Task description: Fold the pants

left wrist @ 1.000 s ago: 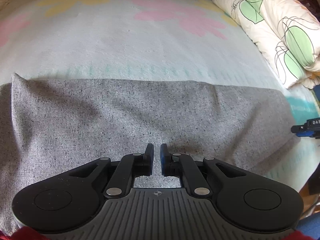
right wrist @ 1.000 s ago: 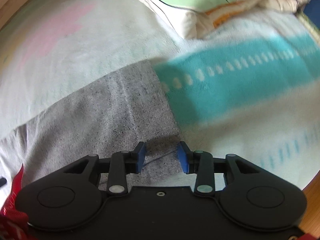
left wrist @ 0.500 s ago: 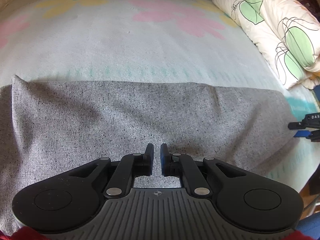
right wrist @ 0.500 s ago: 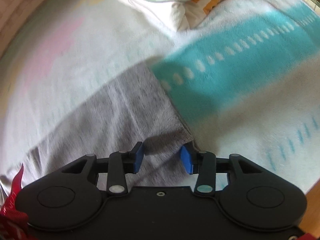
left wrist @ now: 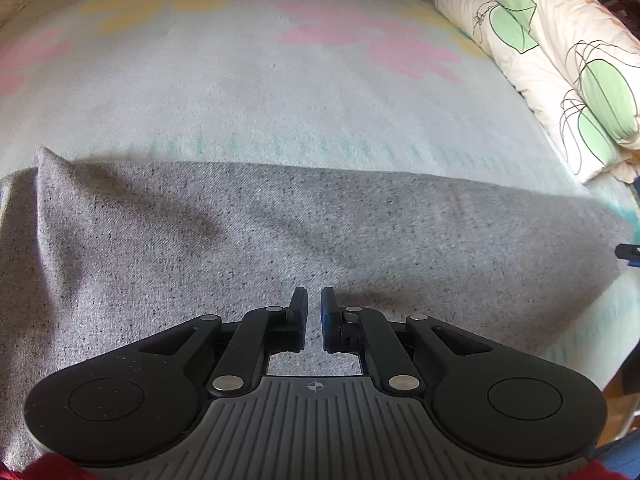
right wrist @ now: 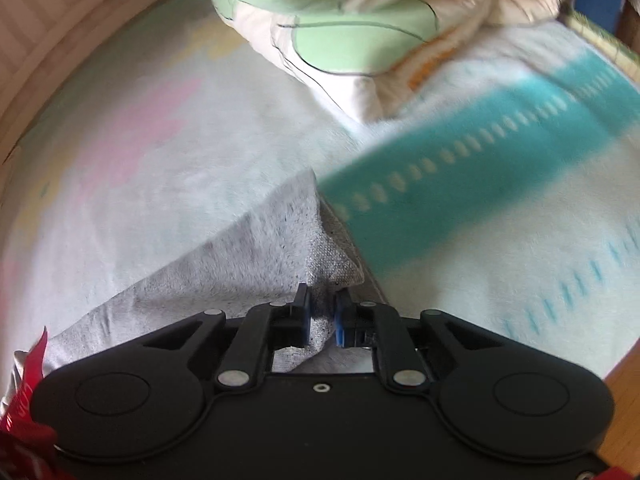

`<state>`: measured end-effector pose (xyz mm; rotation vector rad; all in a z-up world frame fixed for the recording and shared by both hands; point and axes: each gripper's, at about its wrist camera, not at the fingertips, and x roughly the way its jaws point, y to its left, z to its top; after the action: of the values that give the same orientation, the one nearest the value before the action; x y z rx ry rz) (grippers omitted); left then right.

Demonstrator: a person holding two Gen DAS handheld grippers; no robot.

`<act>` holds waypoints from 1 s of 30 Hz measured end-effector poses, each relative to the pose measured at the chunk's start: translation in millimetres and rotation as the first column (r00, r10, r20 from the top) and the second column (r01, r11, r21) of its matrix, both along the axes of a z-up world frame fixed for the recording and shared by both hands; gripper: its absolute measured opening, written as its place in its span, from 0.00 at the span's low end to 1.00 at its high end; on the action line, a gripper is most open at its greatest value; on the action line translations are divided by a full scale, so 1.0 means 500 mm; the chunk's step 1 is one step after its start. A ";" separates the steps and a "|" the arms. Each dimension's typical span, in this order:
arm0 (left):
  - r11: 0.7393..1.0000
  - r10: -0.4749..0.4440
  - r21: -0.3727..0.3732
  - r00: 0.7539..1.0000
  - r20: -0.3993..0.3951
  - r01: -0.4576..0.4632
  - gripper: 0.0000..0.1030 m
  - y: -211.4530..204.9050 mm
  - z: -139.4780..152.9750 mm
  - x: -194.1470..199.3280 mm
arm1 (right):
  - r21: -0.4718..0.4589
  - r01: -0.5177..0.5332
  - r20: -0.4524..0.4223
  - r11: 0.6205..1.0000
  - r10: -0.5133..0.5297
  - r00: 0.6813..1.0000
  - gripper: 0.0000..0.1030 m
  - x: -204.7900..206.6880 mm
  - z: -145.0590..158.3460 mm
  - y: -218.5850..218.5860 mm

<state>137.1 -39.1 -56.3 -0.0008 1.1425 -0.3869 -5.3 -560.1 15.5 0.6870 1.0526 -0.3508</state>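
The right gripper (right wrist: 321,314) pinches the gray pants (left wrist: 280,240) on the bed (left wrist: 260,100). The left gripper (left wrist: 314,312) fingers are nearly pressed together, holding nothing.

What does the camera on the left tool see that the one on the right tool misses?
Only the left view shows the full width of the grey pants lying flat, yellow and pink flowers on the blanket, and the left gripper, its fingers nearly closed with nothing visibly between them. Only the right view shows the right gripper pinching a lifted corner of the pants, plus a teal stripe. Both show the pants, the blanket and leaf-print pillows.
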 end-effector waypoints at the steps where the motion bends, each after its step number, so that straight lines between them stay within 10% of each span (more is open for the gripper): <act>1: 1.000 -0.001 0.003 1.000 -0.001 0.001 0.07 0.000 -0.001 0.000 | 0.005 0.000 -0.009 1.000 0.000 1.000 0.18 -0.002 -0.003 -0.003; 9: 0.996 -0.075 0.043 0.997 -0.025 0.076 0.07 -0.033 -0.022 -0.012 | -0.052 -0.176 -0.216 0.983 0.161 0.963 0.30 0.035 -0.063 0.027; 17: 0.987 -0.135 0.082 0.991 -0.006 0.135 0.07 -0.047 -0.024 -0.028 | -0.354 -0.220 -0.246 0.909 0.136 0.960 0.46 0.045 -0.006 0.057; 21: 0.980 -0.183 0.071 0.983 -0.029 0.185 0.07 -0.046 -0.021 -0.040 | -0.416 -0.239 -0.111 0.878 0.211 0.971 0.48 0.052 0.033 0.085; 26: 0.968 -0.247 0.027 0.967 -0.069 0.249 0.07 -0.050 -0.021 -0.060 | -0.280 -0.421 0.006 0.863 0.440 0.898 0.46 0.088 0.020 0.174; 30: 0.959 -0.284 0.000 0.955 -0.089 0.285 0.07 -0.046 -0.022 -0.075 | -0.279 -0.562 0.034 0.779 0.592 0.805 0.37 0.125 0.002 0.275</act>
<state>99.8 -61.9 -67.2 0.1611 1.2364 -0.6408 57.3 -422.9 16.7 0.1224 1.0263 0.0964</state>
